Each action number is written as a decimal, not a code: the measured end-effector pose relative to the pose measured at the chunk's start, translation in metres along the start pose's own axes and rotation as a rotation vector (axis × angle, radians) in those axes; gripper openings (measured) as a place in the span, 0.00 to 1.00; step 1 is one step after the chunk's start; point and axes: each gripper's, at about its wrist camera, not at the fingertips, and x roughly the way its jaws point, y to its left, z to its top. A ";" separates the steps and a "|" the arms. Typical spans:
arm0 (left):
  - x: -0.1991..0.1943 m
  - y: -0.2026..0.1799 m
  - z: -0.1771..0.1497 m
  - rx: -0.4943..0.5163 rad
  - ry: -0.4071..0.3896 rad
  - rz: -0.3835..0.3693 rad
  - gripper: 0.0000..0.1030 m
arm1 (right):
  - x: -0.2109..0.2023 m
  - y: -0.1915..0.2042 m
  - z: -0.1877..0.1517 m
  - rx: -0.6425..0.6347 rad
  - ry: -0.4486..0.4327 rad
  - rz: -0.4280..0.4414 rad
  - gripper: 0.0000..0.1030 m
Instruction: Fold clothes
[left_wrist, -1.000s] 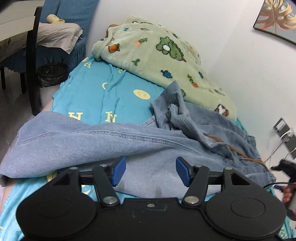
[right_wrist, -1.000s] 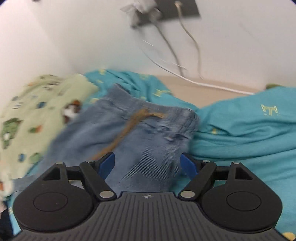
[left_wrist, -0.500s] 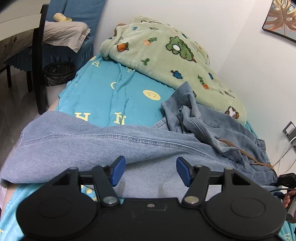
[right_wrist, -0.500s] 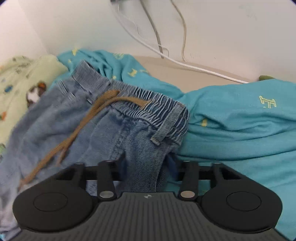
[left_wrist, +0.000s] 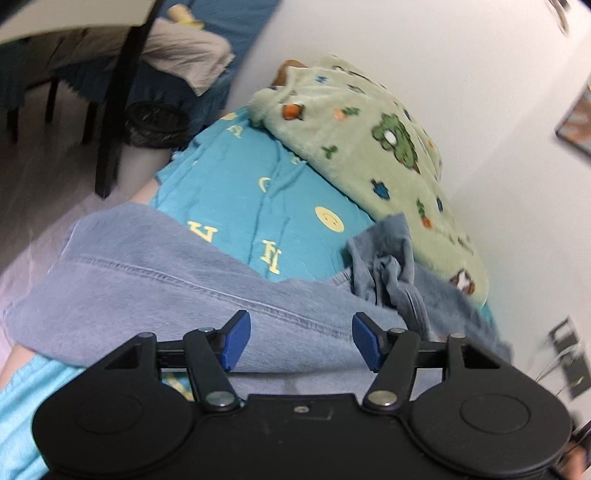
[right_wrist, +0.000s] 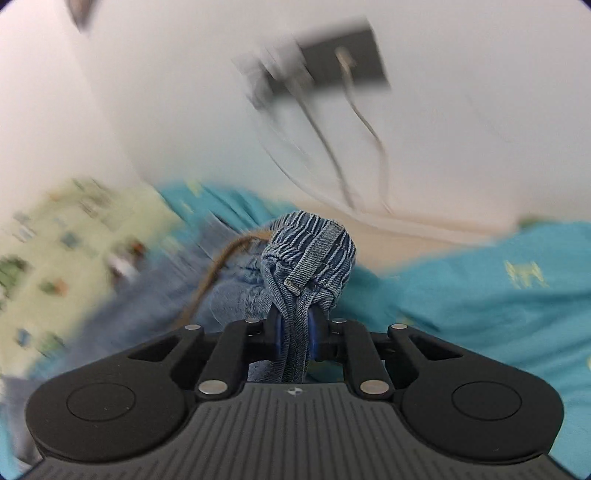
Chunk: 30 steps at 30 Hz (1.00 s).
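A pair of light blue denim trousers (left_wrist: 155, 295) lies crumpled across the turquoise bed sheet (left_wrist: 258, 192). My left gripper (left_wrist: 301, 341) is open and hovers just above one trouser leg, with nothing between its blue pads. My right gripper (right_wrist: 295, 332) is shut on the elastic waistband (right_wrist: 314, 247) of the trousers, which bunches up above the fingers. A brown drawstring (right_wrist: 207, 280) trails from the waistband to the left.
A green patterned blanket (left_wrist: 369, 147) lies heaped along the white wall behind the trousers. A wall socket with hanging cables (right_wrist: 332, 110) is ahead of the right gripper. A dark chair and table (left_wrist: 110, 110) stand on the floor beyond the bed's left edge.
My right gripper has closed on the waistband and lifted it off the bed. My left gripper has stayed open and tilted, shifting over the trouser leg.
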 end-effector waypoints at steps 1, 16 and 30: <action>0.000 0.004 0.002 -0.022 0.001 -0.003 0.56 | 0.008 -0.007 -0.003 0.018 0.053 -0.028 0.13; 0.006 0.002 -0.007 -0.023 0.063 -0.006 0.57 | 0.003 -0.045 -0.003 0.295 0.046 0.026 0.53; 0.014 0.006 -0.004 -0.067 0.080 -0.003 0.57 | 0.026 -0.017 0.000 0.101 0.063 -0.019 0.29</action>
